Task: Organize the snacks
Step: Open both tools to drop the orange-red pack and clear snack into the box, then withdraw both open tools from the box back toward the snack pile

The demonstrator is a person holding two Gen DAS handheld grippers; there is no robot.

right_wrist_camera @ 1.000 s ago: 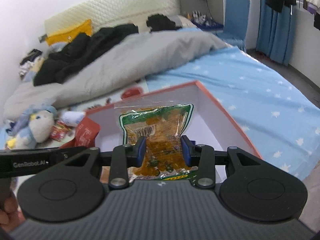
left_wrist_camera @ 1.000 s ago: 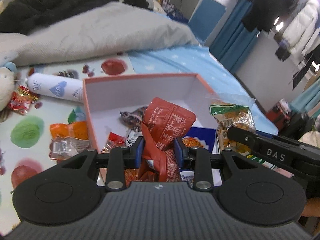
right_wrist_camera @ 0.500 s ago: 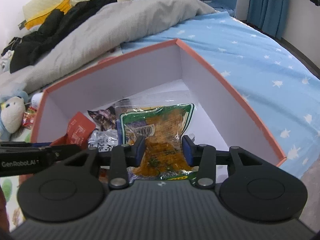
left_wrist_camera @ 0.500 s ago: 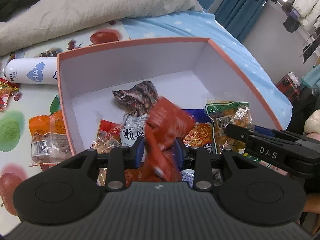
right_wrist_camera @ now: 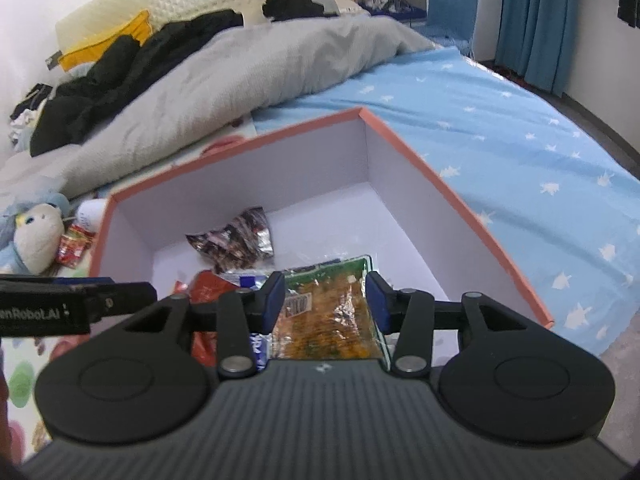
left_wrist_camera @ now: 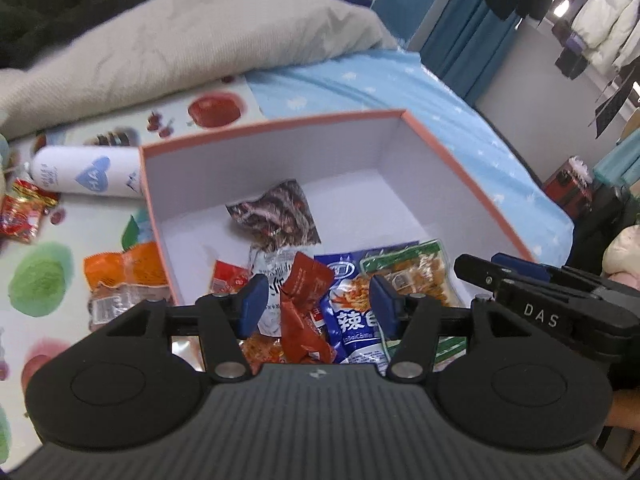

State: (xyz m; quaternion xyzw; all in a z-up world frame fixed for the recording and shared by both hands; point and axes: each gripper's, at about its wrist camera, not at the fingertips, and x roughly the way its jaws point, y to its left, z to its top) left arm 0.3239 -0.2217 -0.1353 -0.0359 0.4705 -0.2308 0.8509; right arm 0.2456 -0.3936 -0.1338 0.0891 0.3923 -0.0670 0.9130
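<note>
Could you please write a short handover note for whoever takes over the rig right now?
Left gripper: open above the box, red packet lying loose between its fingers, released.
Right gripper: open, green-edged packet lying in the box beneath it.
Box: also holds a dark foil packet, a blue packet and other wrappers near the front.
Left to do: orange packets beside the box, red sweets farther left and white bottle behind the box's left corner are outside it.
</note>
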